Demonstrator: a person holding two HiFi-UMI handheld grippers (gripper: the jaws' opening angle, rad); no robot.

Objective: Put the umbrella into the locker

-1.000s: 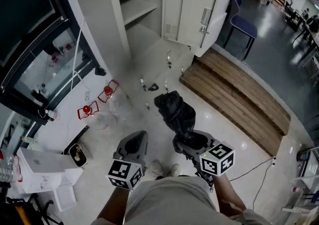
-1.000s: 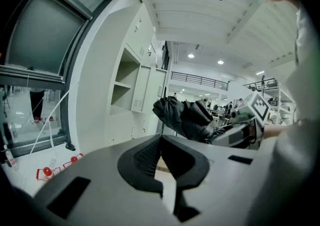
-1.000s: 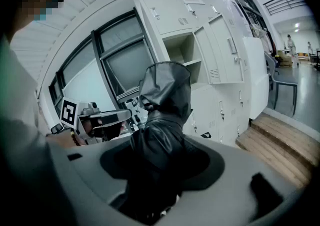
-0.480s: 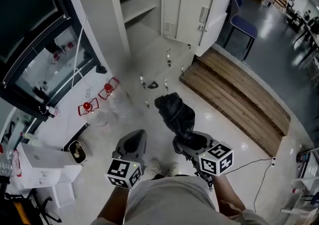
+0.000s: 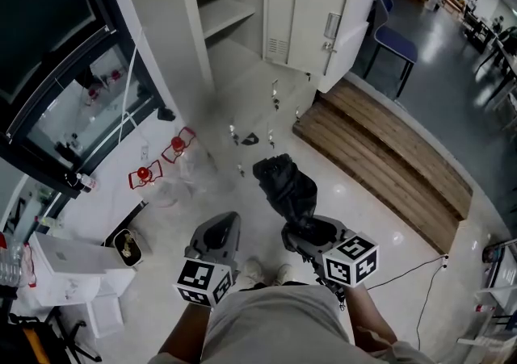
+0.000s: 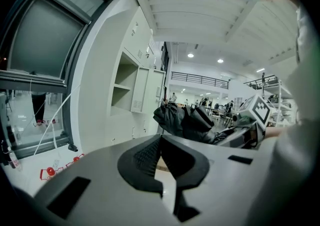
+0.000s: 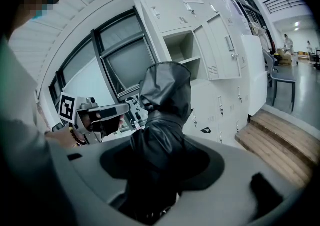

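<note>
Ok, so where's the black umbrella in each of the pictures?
Head view: the umbrella is just below the middle, in front of the lockers.
Left gripper view: it is just right of centre, beyond the jaws.
Right gripper view: it fills the middle, standing up from between the jaws.
Shared landmark: the open locker, top middle in the head view, left of centre in the left gripper view, above centre in the right gripper view.

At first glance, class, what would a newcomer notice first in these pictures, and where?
The black umbrella, folded and clamped in the right gripper, stands out mid-frame in the head view. Beyond it, at the top, the pale locker stands with its door swung open; a wooden platform lies to the right.
</note>
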